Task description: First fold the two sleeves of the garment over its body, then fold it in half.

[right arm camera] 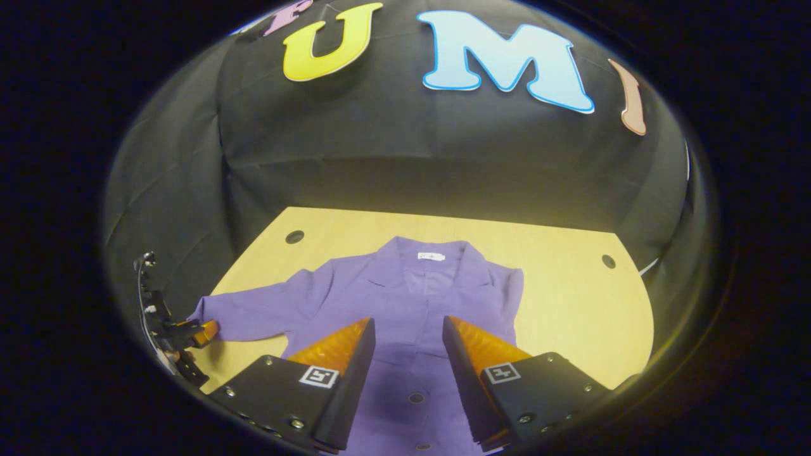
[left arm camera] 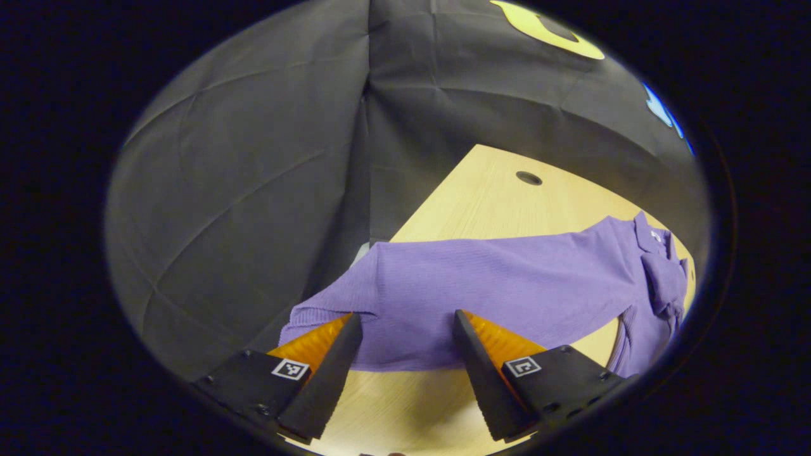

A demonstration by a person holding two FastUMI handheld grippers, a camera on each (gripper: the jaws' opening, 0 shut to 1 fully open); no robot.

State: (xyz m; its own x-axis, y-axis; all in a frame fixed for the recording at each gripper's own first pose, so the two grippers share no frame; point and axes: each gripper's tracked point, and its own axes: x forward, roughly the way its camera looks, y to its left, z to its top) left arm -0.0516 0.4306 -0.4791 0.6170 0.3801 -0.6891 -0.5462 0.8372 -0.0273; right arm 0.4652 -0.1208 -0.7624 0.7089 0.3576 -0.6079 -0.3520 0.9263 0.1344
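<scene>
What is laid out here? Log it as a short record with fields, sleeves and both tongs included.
garment: purple collared shirt, spread flat on the table, collar toward the booth wall
surface: light wooden table with round holes
one sleeve: stretched out sideways, its cuff at the table's edge
other sleeve: appears already folded over the body
left tongs: open, the outstretched sleeve's cuff between the fingers, not pinched
right tongs: open, over the shirt front, holding nothing
fold in half: not done
</scene>
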